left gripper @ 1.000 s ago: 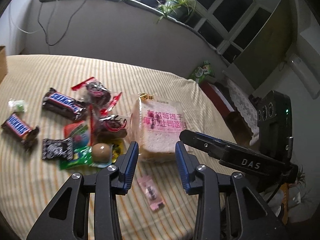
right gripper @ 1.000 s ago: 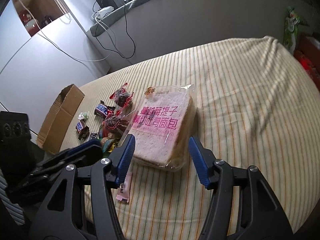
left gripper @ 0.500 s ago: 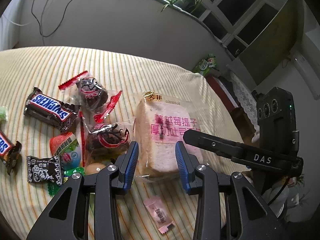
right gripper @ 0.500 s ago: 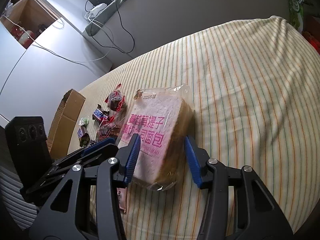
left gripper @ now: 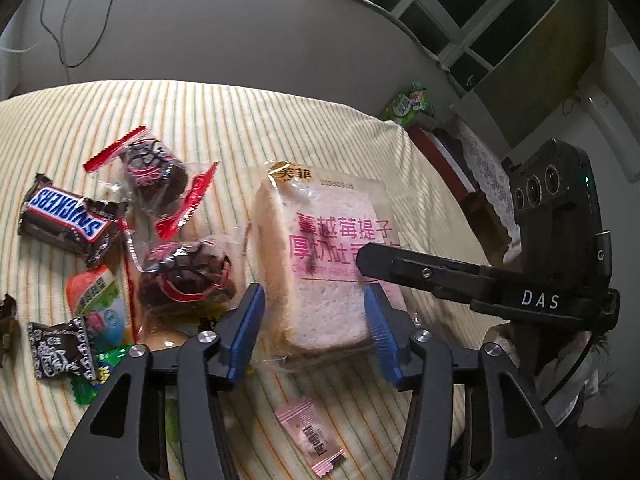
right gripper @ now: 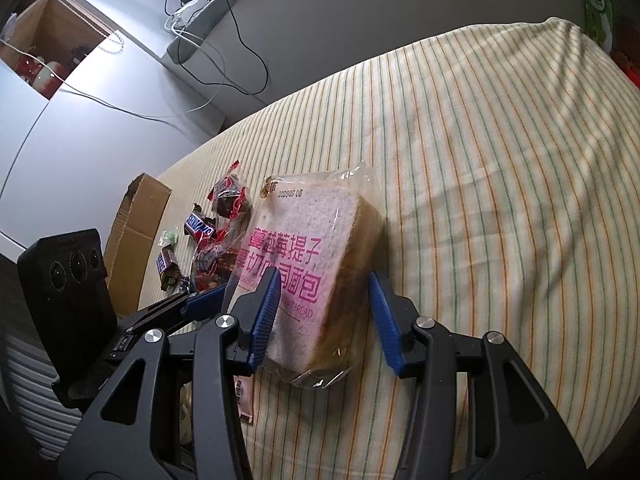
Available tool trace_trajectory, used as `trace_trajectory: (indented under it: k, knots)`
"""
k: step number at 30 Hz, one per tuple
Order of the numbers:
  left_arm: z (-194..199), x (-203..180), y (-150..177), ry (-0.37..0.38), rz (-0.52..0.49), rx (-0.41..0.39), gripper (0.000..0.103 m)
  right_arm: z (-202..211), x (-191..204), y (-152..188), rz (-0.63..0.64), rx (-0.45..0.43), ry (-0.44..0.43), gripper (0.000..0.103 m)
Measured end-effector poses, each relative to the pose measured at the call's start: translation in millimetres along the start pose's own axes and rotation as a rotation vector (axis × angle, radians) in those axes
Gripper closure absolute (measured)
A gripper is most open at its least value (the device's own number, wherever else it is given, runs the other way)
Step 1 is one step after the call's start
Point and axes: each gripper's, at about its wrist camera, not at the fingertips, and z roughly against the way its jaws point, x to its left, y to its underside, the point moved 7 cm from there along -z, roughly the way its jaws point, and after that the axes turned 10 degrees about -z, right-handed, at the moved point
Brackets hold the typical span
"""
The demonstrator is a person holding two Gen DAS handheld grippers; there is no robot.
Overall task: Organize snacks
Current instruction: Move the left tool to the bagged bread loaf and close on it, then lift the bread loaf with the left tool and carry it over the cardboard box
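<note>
**Both grippers sit around the bread bag**

On the left of the worktop (left gripper: 280, 112), which has a striped cloth on it, lies a heap of small snacks. There is a Snickers bar (left gripper: 70, 216) and a dark cake in a red wrapper (left gripper: 154, 168). A cardboard box (right gripper: 136, 236) sits past the heap.

Next comes the bread bag (left gripper: 320, 264). It lies flat, with its long side pointing away from both grippers. The left gripper (left gripper: 314, 330) has wide jaws, one on each side of the near end of the bag. They do not seem to squeeze it.

On the right, the right gripper (right gripper: 322, 316) is also wide, with its jaws around the same end. Both look about equally near.
</note>
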Motion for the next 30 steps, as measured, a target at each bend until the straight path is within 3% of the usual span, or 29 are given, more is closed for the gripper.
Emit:
trace_trajectory:
  k: [16,30]
  knots:
    - [24,-15,2,-0.022,-0.053,-0.057,0.055,9,25,8,0.055,-0.016,0.005,0.057]
    - [95,11,13,-0.098,-0.017,-0.169,0.055,5,101,19,0.182,-0.019,-0.035,0.057]
